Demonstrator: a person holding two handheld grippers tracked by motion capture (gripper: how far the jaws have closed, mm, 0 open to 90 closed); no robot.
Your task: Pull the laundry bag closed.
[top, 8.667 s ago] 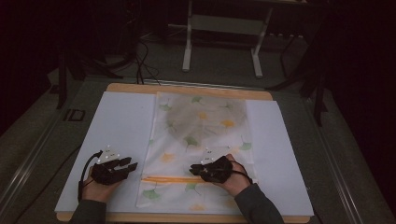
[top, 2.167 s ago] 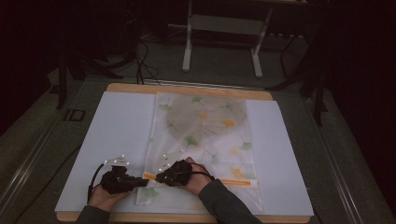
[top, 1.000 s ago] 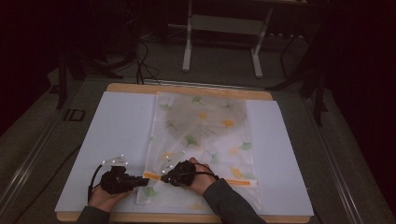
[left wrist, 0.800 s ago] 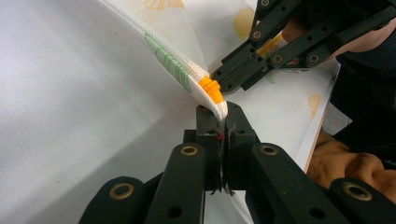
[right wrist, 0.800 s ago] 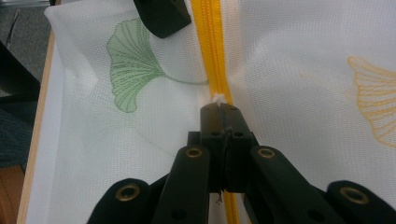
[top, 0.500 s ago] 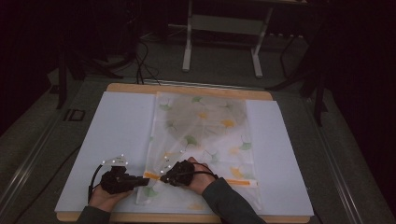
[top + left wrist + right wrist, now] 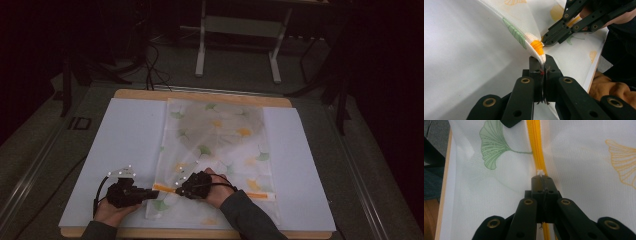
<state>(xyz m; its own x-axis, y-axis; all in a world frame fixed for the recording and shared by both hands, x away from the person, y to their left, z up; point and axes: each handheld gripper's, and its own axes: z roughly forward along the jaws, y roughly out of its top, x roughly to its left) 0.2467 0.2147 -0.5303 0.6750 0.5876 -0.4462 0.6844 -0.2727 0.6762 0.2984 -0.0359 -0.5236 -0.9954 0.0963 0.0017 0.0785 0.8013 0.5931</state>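
Nearest the person, the left gripper (image 7: 148, 192) lay low on the white sheet (image 7: 120, 135) at the near left corner of the mesh laundry bag (image 7: 220, 145). Its jaws were pressed together, pinching the bag's edge (image 7: 541, 58) beside the end of the orange zipper (image 7: 537, 47). Just to its right, the right gripper (image 7: 181, 190) sat on the zipper line with its jaws clamped on the small white zipper pull (image 7: 541, 172).

The bag, printed with green and orange leaves, lay flat along the middle of the table (image 7: 200, 95). Its long axis ran away from the person, and its zippered end pointed toward the near edge. The zipper (image 7: 260, 195) ran across that end from left to right.

Compared with almost nine seconds earlier, the right hand (image 7: 216, 189) had come from the bag's right half to its left corner. Over the final second, both grippers had kept their places.
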